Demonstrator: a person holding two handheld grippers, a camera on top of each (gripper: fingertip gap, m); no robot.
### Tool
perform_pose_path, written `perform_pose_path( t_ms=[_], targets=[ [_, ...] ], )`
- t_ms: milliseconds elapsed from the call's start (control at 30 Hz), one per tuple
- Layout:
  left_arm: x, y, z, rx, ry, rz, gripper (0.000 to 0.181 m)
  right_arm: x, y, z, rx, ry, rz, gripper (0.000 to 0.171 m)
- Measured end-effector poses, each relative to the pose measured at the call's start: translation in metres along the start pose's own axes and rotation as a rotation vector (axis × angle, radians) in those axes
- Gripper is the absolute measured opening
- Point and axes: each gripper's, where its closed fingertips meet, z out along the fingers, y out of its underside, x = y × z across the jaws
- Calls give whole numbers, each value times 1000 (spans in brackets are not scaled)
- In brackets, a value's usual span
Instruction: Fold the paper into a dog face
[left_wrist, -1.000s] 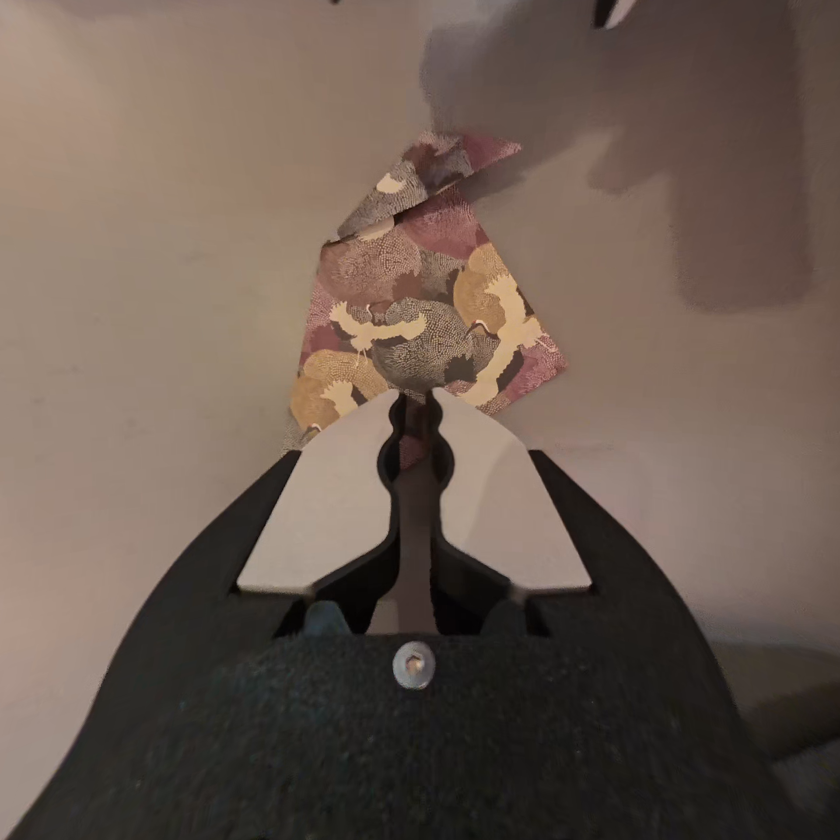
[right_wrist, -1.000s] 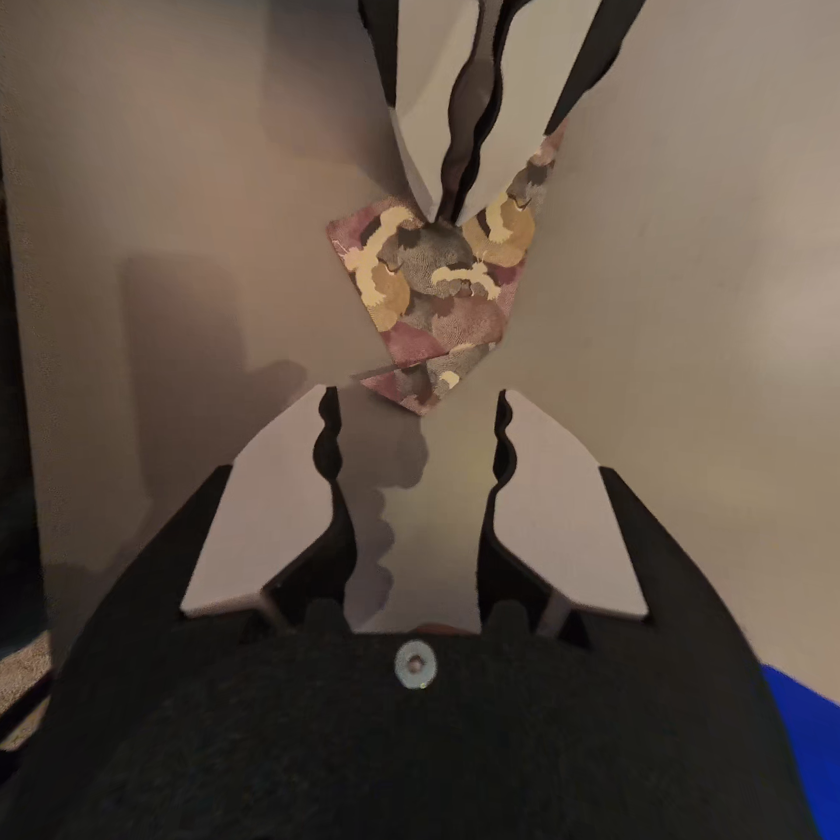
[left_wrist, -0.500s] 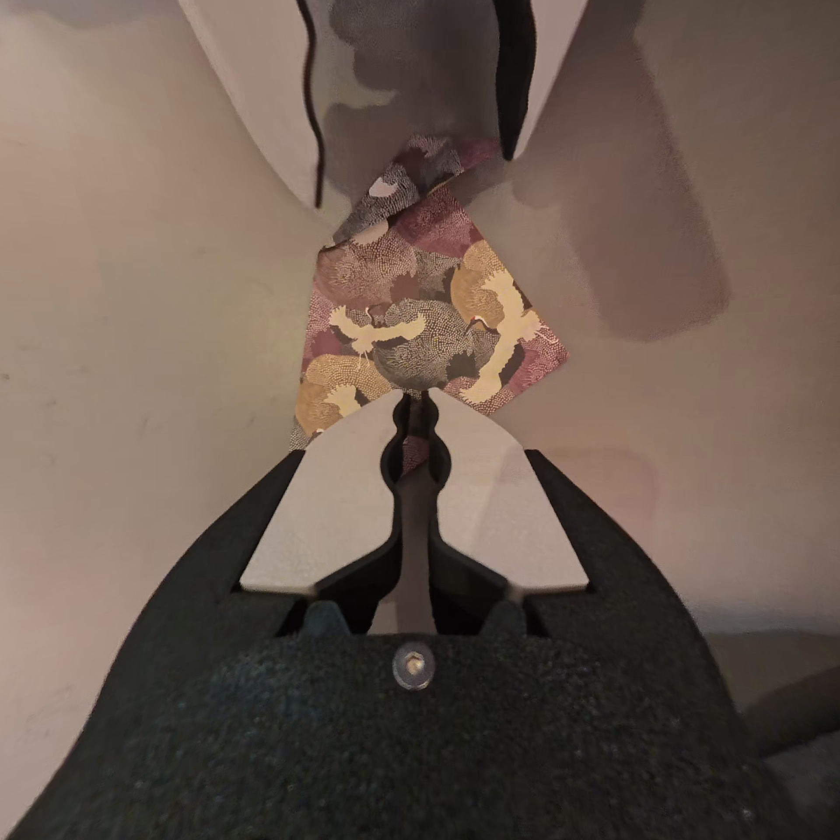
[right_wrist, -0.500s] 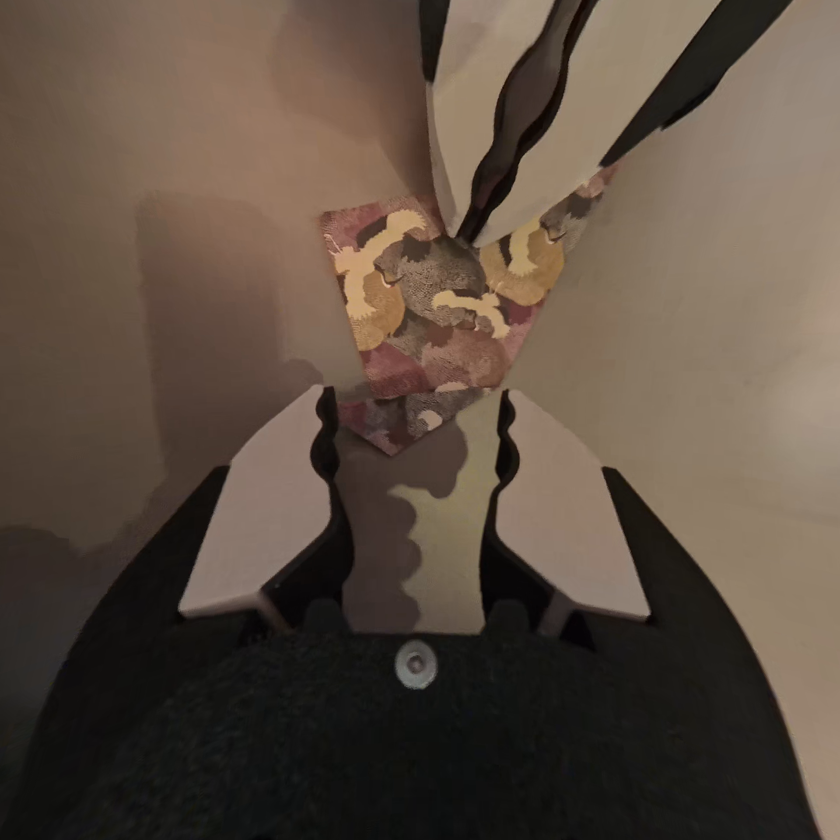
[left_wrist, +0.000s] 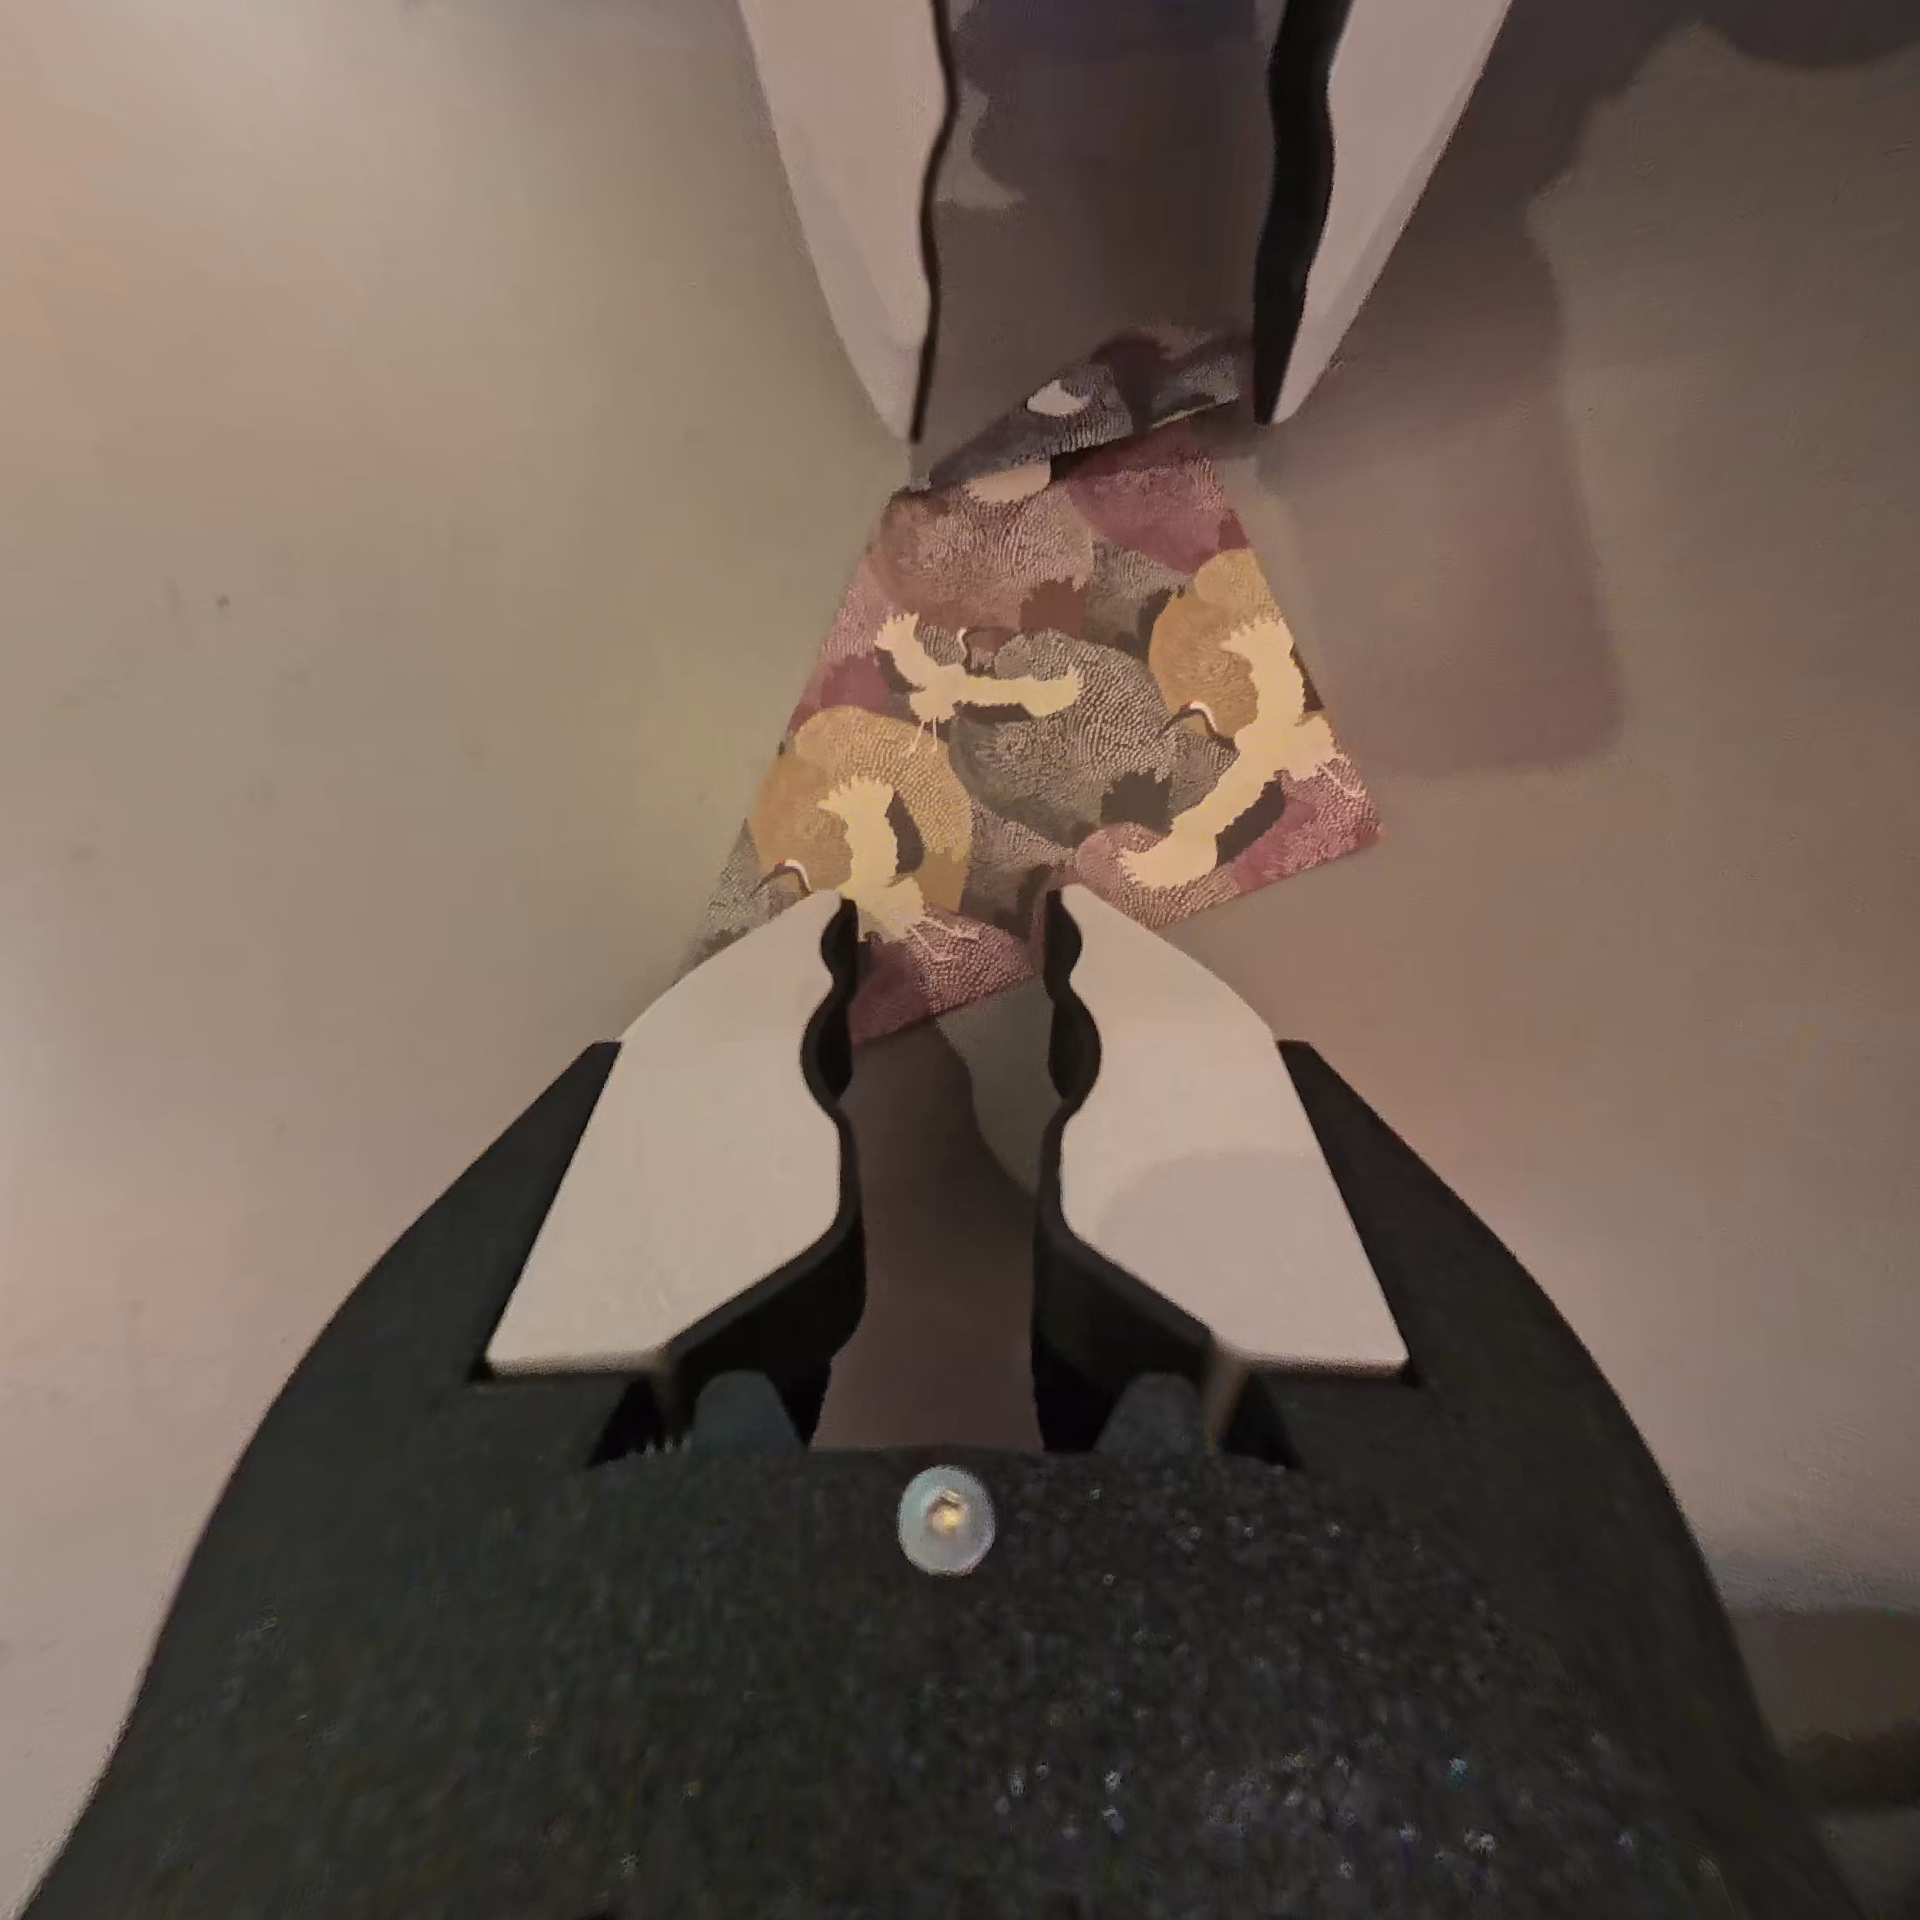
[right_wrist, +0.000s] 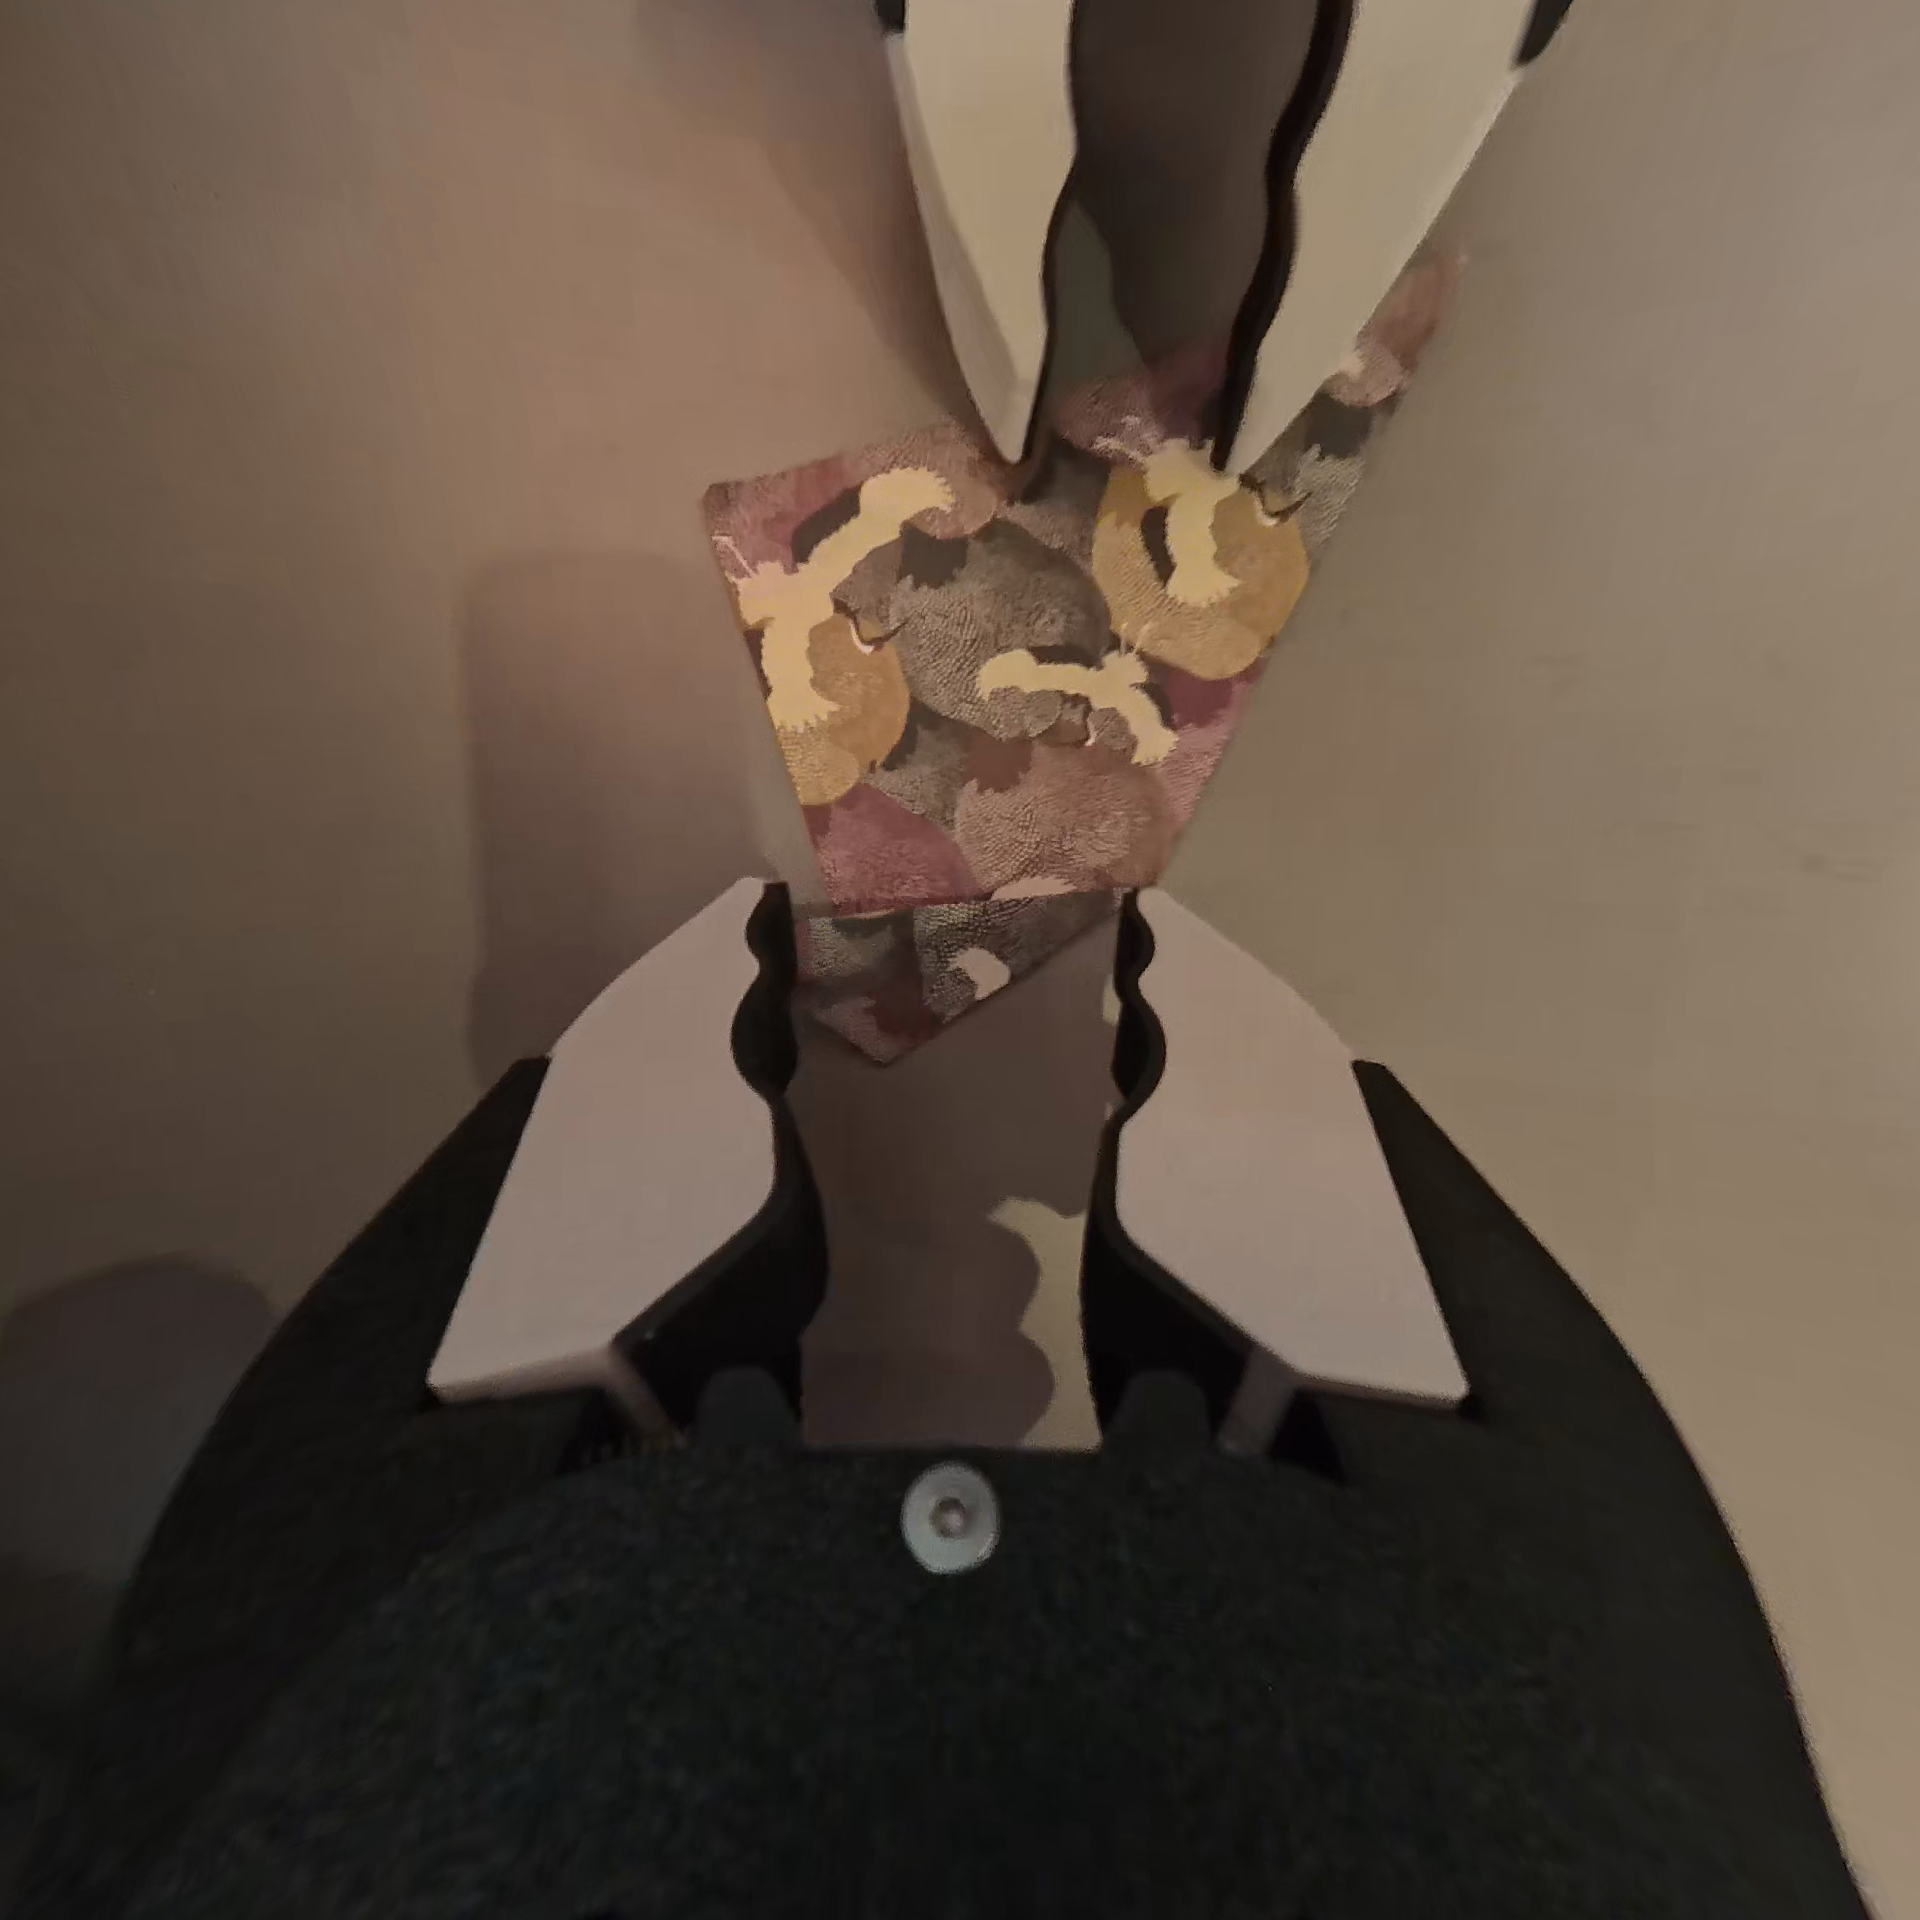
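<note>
paper (left_wrist: 1049, 727) sits flat on the pale surface (left_wrist: 364, 623), a folded patterned piece in mauve, grey and gold with cream cranes, right in the middle between the two tools. left tongs (left_wrist: 948, 914) have their jaws spread, a clear gap between them, tips over the near corner of the paper in the left wrist view; whether they touch it, cannot tell. nothing pinched there. across the way, the right tongs (left_wrist: 1086, 416) come in from the far side, also spread wide, their tips either side of the small folded flap (left_wrist: 1081, 416) at the paper's far corner. switch to the right wrist view and it is the mirror picture: right tongs (right_wrist: 951, 914) parted, the flap (right_wrist: 935, 977) lying between the tips, its point aimed back toward the camera. the paper (right_wrist: 997, 665) stretches away beyond it, and the left tongs (right_wrist: 1127, 457) stand over its far edge, jaws apart. dark shadows of both tools fall on the surface (right_wrist: 364, 520).
</note>
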Motion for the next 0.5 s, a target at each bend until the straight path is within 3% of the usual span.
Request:
perform_pose_path(
  t_ms=[300, 500],
  targets=[
    [-15, -2, 3, -3, 56, -2, 33, -9, -1, 9, 55, -41, 47, 59],
    [-12, 0, 2, -45, 87, 43, 33, 2, -14, -10, 132, -20, 102, 58]
  ],
)
